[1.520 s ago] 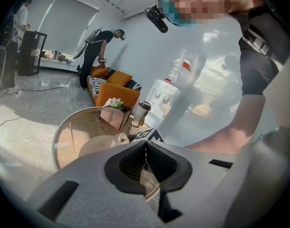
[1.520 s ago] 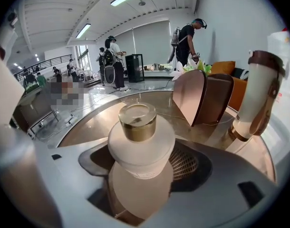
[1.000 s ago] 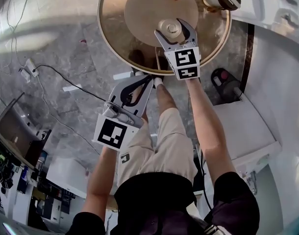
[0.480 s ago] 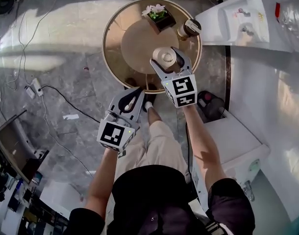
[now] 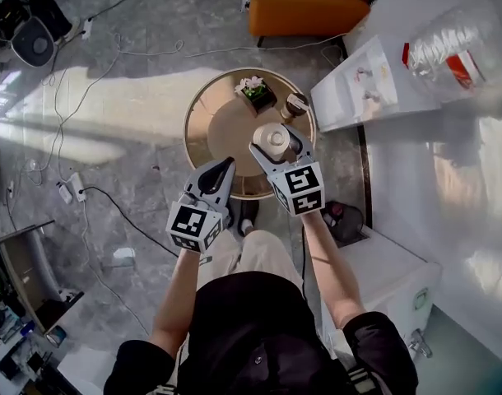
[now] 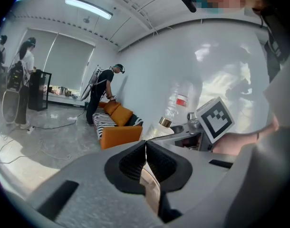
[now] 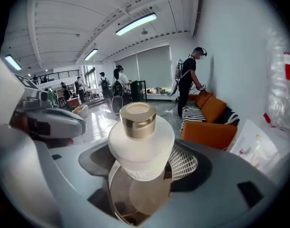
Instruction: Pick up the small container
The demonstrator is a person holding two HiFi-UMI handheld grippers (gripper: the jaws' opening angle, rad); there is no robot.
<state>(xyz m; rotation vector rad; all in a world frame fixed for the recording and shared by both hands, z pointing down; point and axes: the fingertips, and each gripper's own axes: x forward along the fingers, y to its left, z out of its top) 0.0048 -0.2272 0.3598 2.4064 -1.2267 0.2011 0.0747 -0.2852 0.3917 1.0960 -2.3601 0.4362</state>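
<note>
The small container (image 5: 275, 137) is a round white bottle with a gold cap. My right gripper (image 5: 278, 146) is shut on its body and holds it upright in the air above the round brown table (image 5: 214, 130). In the right gripper view the small container (image 7: 141, 141) fills the space between the two jaws of my right gripper (image 7: 143, 163). My left gripper (image 5: 225, 165) hovers to the left of it over the table's near edge, shut and empty. In the left gripper view my left gripper (image 6: 146, 148) has its pads pressed together, and the small container (image 6: 158, 127) shows beyond it.
A small flower pot (image 5: 256, 92) and a capped cup (image 5: 295, 105) stand at the table's far side. A white water dispenser (image 5: 362, 85) with its big bottle (image 5: 448, 44) is at the right, an orange sofa (image 5: 304, 11) beyond. Cables (image 5: 86, 196) cross the floor. People stand in the room.
Both grippers and the head camera have risen. The table has shrunk in view and the container, still in the right gripper, now hangs well above it.
</note>
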